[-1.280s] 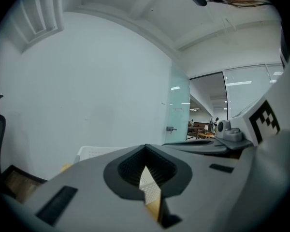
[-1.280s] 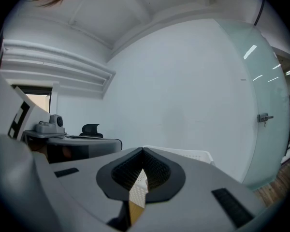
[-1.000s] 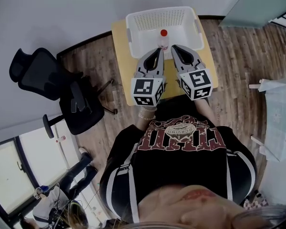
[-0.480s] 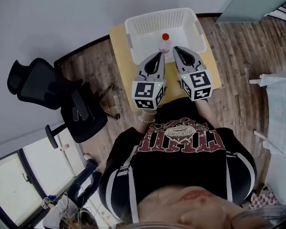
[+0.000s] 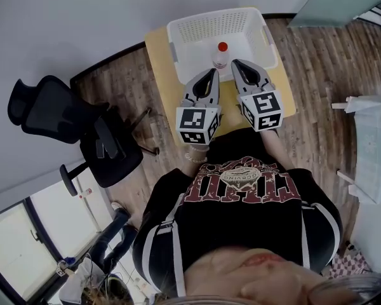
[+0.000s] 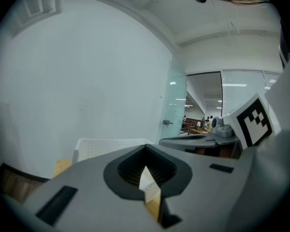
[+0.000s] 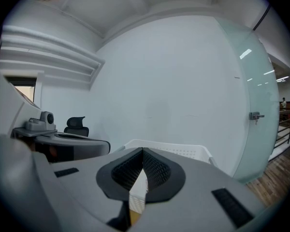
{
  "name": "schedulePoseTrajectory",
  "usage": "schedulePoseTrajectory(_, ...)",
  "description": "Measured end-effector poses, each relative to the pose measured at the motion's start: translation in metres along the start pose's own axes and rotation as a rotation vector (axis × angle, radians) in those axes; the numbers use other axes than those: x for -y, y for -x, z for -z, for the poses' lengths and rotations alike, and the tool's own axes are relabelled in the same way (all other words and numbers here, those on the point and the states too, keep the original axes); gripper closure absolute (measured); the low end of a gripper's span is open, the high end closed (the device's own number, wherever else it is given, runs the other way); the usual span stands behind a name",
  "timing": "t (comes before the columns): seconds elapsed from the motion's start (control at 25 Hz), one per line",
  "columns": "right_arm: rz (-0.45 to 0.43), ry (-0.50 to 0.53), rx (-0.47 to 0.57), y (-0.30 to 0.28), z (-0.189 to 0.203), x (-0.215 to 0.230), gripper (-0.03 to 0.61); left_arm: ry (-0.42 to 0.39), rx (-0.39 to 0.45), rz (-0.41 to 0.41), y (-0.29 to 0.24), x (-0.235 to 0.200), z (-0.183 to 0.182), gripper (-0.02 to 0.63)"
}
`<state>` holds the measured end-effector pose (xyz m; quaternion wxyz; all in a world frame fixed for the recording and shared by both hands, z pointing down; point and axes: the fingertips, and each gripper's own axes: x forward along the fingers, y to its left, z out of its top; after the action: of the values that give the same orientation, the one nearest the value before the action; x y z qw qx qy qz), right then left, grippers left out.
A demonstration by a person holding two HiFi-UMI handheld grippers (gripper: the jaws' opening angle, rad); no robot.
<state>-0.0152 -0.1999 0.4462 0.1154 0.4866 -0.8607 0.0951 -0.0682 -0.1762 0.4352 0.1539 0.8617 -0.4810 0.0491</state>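
Before the white basket (image 5: 209,16), left gripper (image 5: 211,75) and right gripper (image 5: 236,64) hover, jaws together and empty, pointed at its red-capped bottle (image 5: 221,53)

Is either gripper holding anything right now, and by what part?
Nothing. The left gripper and right gripper are both shut and empty, near the bottle in the basket.

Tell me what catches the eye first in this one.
The left gripper and right gripper are held side by side, jaws together and empty, aimed at a white perforated basket on a small yellow table. A red-capped bottle stands upright in the basket just beyond their tips.
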Motion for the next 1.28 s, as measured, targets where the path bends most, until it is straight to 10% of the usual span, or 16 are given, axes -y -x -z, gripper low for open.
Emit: schedulePoseTrajectory(1.28,-0.166,0.006,-0.166,-0.054,0.028,0.036,0.560,0.084,-0.054,-0.138,-0.035,-0.006,0.012,0.566)
